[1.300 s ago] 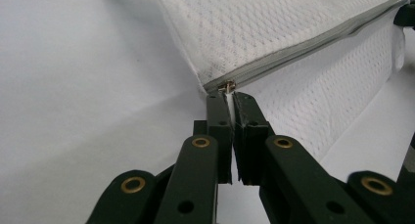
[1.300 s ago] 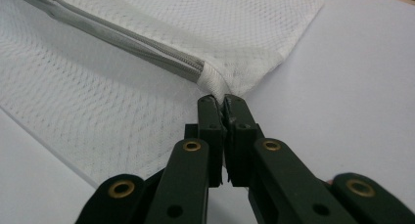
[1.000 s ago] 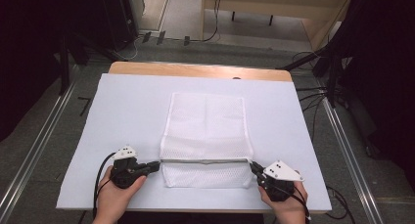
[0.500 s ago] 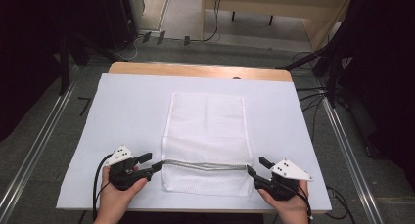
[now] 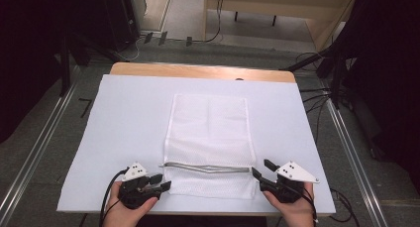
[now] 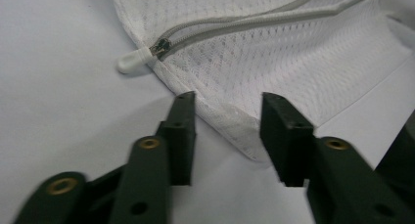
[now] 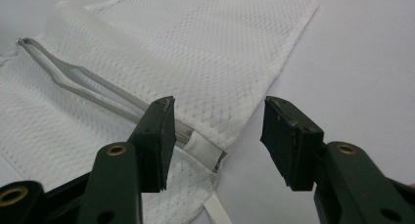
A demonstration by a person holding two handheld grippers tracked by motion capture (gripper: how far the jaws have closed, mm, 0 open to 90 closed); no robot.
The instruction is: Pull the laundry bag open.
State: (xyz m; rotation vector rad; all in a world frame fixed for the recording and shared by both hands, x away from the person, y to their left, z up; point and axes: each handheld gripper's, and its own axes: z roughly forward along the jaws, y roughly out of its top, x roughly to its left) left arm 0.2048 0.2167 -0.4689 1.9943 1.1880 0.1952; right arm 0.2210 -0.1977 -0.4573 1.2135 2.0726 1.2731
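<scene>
**A:** Left hand-held gripper [image 5: 161,181], near edge of the counter [image 5: 124,118], jaws spread and holding nothing. Just ahead of its tips: the near left corner of a white mesh laundry bag [image 5: 208,138], lying flat.

**B:** And the right one?

**A:** Right hand-held gripper [image 5: 262,170], jaws likewise spread, empty, just beside the bag's near right corner. In the right gripper view, the grey zipper [image 7: 98,94] ending at a white fabric tab [image 7: 203,148] right by the inner jaw.

**B:** Zipper state?

**A:** Partly gaping, wavy, running across the bag between the two hand-held grippers. Slider with a white pull [image 6: 134,61] at the end nearest the left hand-held gripper, touching neither jaw.

**B:** Step in hand?

**A:** Judged as a pause between grips: bag released and spread out. Next move likely calls for pinching the tab with the right, to brace the bag, and closing the left on the pull.
</scene>
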